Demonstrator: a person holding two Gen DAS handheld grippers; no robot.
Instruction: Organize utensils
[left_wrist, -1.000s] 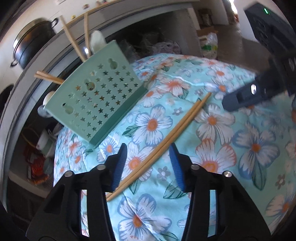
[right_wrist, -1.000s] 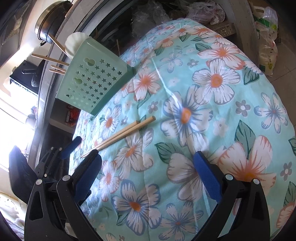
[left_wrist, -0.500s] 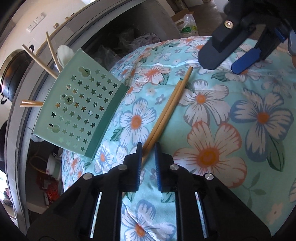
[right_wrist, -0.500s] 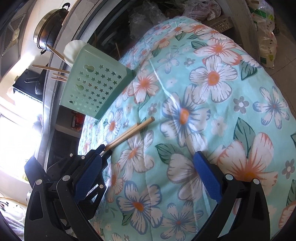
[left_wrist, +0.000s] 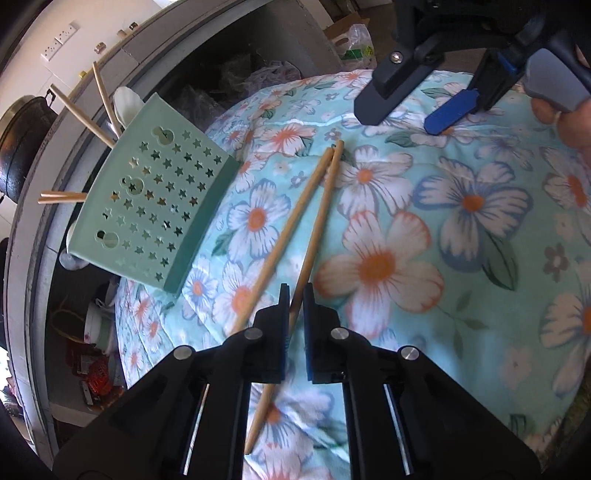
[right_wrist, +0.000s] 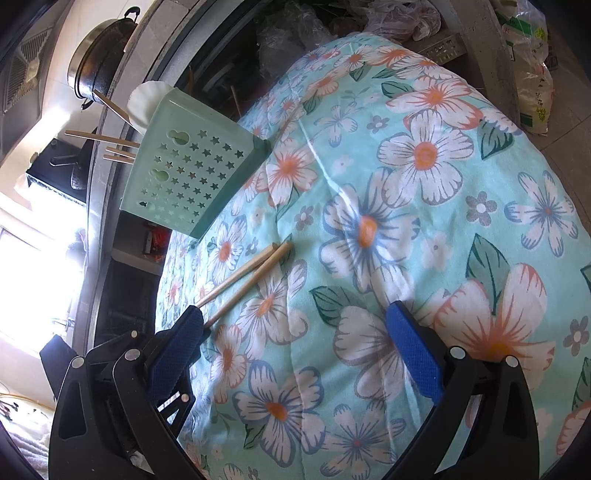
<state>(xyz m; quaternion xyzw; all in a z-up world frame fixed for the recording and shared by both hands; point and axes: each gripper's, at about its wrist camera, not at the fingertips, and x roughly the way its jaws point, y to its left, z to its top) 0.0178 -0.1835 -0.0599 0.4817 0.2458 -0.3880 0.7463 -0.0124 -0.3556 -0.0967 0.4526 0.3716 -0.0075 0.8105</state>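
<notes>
Two wooden chopsticks lie on the floral cloth. My left gripper (left_wrist: 294, 295) is shut on one chopstick (left_wrist: 317, 225), near its thin end; the other chopstick (left_wrist: 284, 236) lies just left of the jaws, splayed away, thick ends touching. Both show in the right wrist view (right_wrist: 251, 275). A mint green utensil holder (left_wrist: 155, 210) with star holes stands at the cloth's far left edge, with several chopsticks and a white spoon in it; it also shows in the right wrist view (right_wrist: 188, 173). My right gripper (right_wrist: 295, 332) is open and empty above the cloth.
The floral cloth (left_wrist: 461, 236) covers a rounded table. A black pot (left_wrist: 22, 136) sits on a counter behind the holder. Bags and boxes (right_wrist: 532, 66) stand on the floor beyond the table's far edge.
My left gripper closed around the chopsticks' thin ends and now pinches one; the two sticks have spread apart. The right gripper stayed open, shifting little.
</notes>
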